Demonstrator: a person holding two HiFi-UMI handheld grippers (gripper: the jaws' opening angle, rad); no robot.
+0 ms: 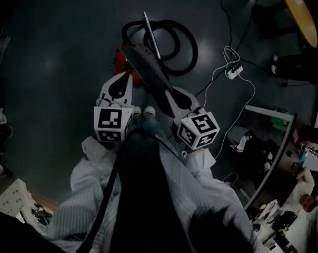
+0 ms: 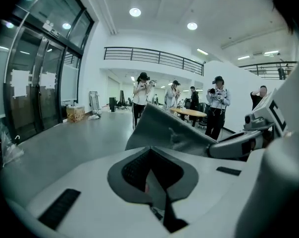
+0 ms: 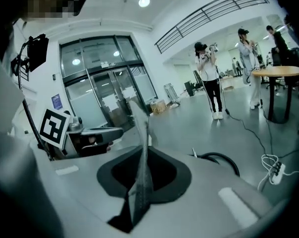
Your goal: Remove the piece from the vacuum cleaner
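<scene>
Nearest my head camera is the person's pale striped shirt (image 1: pixel 201 194), and just past it are both tools. The right gripper (image 1: pixel 168 95) has its fingers clamped on a long, flat, dark grey plastic piece (image 1: pixel 146 67). The piece slants up and away over the red vacuum cleaner body (image 1: pixel 119 62), which sits on the dark floor. The vacuum's looped black hose (image 1: pixel 188 41) and thin metal tube (image 1: pixel 152 36) lie beside it. A white power strip (image 1: pixel 234 71) lies on the floor to the right.

My right gripper view shows what the head view cannot. The piece (image 3: pixel 139 133) is seen edge-on as a thin blade, pinched in the right gripper (image 3: pixel 139 182). Part of the hose (image 3: pixel 224 160) curves beyond.

My left gripper view shows the left gripper (image 2: pixel 157 192) with its fingers pressed together, and I can make out nothing between them. The piece (image 2: pixel 164 130) shows its broad face just ahead. From above, the left gripper (image 1: pixel 122 79) points at the vacuum body, just beside the piece.
</scene>
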